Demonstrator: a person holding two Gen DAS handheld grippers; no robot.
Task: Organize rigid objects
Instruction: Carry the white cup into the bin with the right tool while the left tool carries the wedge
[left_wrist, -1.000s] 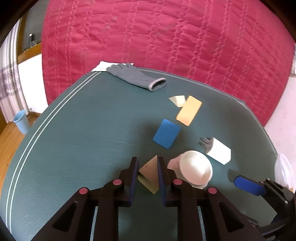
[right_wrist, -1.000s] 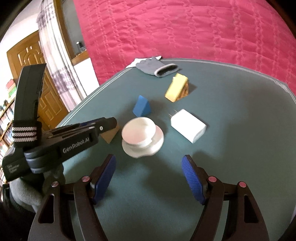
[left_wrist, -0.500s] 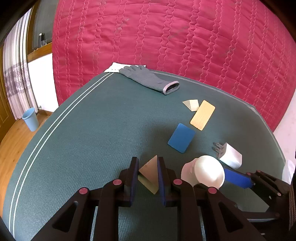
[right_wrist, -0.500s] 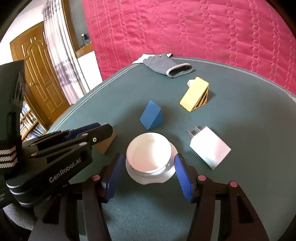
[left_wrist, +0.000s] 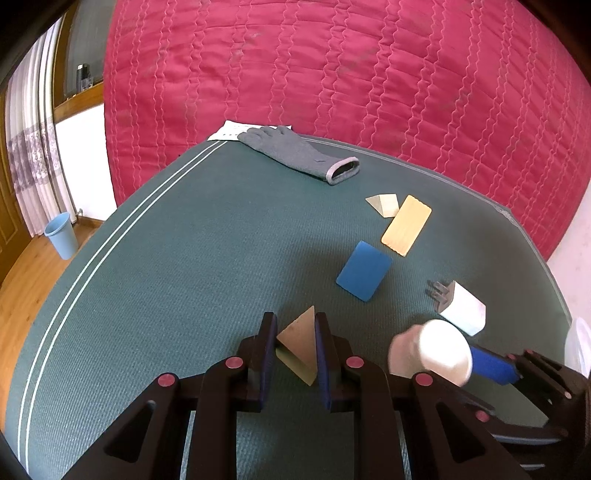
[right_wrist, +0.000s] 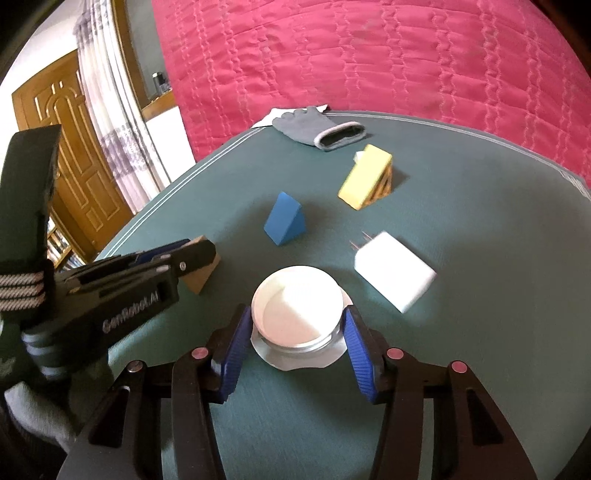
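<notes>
My left gripper is shut on a tan wooden wedge, just above the green table; from the right wrist view the wedge peeks out behind the left gripper. My right gripper has its blue pads on both sides of a white round cup on its white saucer; the cup also shows in the left wrist view. A blue wedge, a yellow wedge and a white charger plug lie beyond.
A grey glove lies on a white paper at the table's far edge. A small pale wedge sits beside the yellow one. A red quilt hangs behind. A blue bin stands on the floor at left.
My right gripper has moved forward around the white cup and closed in from wide open until its pads flank the cup. My left gripper still holds the tan wedge.
</notes>
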